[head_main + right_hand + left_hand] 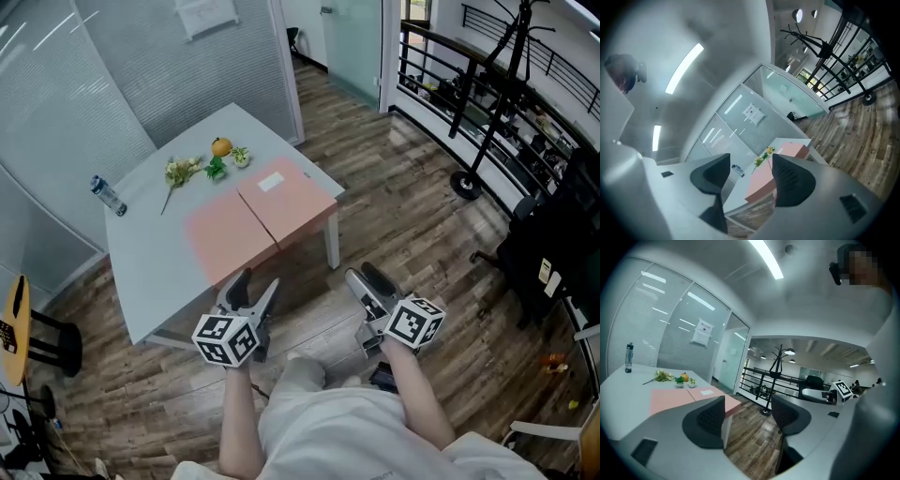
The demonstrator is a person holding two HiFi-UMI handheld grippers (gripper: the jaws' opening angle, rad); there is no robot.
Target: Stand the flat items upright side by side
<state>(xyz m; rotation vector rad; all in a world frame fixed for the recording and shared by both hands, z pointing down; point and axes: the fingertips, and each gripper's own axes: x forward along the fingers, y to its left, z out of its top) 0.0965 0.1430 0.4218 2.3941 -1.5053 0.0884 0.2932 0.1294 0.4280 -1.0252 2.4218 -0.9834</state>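
Jaws stood apart on both tools, with nothing between them. My left gripper (pixel 260 278) hung off the near edge of the table (pixel 141 253), over the wooden floor (pixel 394 216); its own view showed only floorboards and the table's corner in the gap between its dark pads. My right gripper (pixel 362 272) was held beside it, a little apart and also short of the table, its jaws likewise empty and rolled to one side, so that the room lay tilted in its view. Both task pieces were flat on the near corner of the grey table, edge to edge: the nearer pink item (pixel 228 236) just ahead of my left gripper, and the farther pink item (pixel 286 200), which carried a small white label (pixel 271 182), next to it by the table's corner. Neither gripper touched them. Beyond them on the tabletop lay an orange (pixel 221 146), a spray of pale flowers (pixel 183 171) and some small green pieces (pixel 216 170), and farther left a water bottle (pixel 108 195) on its side. Frosted glass walls (pixel 141 66) rose behind the table, and a black coat stand (pixel 487 112) stood by the railing (pixel 441 66) at the right.
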